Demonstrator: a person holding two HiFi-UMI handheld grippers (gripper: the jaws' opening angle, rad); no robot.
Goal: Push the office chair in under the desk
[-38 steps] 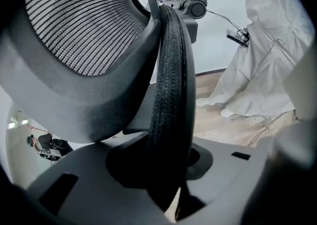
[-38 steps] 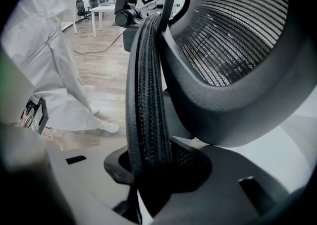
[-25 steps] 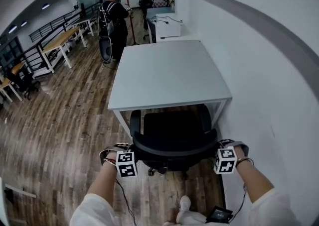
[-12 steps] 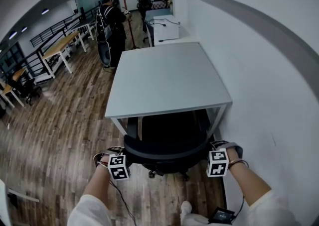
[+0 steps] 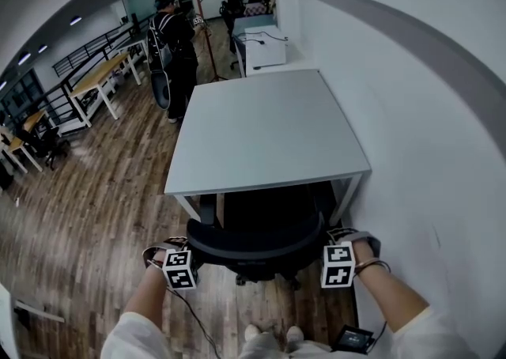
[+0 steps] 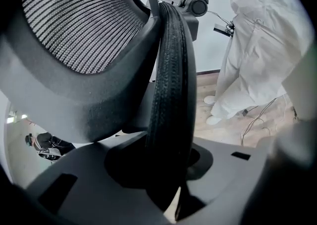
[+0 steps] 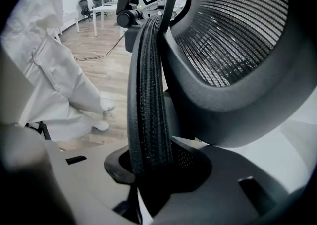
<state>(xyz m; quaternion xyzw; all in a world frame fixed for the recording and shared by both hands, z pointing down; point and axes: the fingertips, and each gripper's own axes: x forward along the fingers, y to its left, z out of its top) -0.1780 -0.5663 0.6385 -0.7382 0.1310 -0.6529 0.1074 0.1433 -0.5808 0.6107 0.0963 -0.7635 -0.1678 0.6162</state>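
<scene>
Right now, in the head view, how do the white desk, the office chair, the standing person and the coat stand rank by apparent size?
1. white desk
2. office chair, partly hidden under it
3. standing person, small only through distance
4. coat stand

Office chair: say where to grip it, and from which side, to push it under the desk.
Grip the chair by its thin backrest rim, at both side edges, from behind, away from the desk: the rim fits between jaws, and the seat faces in.
</scene>
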